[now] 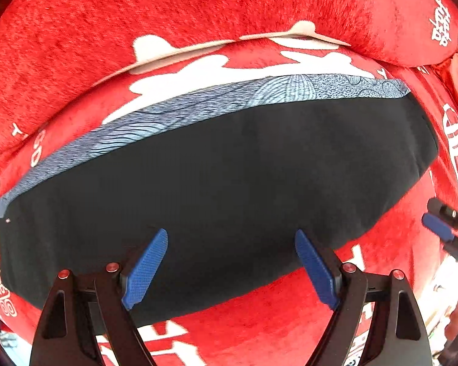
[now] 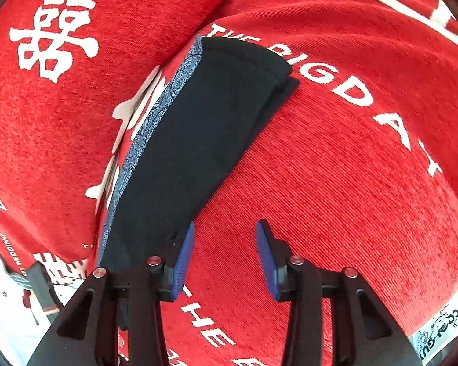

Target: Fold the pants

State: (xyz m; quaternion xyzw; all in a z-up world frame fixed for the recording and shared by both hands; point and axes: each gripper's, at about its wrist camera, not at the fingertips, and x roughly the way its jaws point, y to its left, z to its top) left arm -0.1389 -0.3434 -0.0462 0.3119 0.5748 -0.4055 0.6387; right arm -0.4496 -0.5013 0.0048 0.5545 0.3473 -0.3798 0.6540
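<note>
The black pants (image 1: 216,180) lie folded into a long flat stack on the red cover, with a blue patterned band (image 1: 180,113) along the far edge. My left gripper (image 1: 231,238) is open and empty, held over the near edge of the pants. In the right wrist view the pants (image 2: 198,140) run away from me as a narrow stack with the patterned band (image 2: 155,119) on the left side. My right gripper (image 2: 225,228) is open and empty over the red cover, just right of the pants' near end. Its blue pad also shows in the left wrist view (image 1: 438,227).
A red fabric cover with white lettering and characters (image 2: 351,158) lies under everything. A raised red cushion or backrest (image 1: 168,12) runs along the far side of the pants. A white surface with a printed label (image 2: 439,326) shows at the near right edge.
</note>
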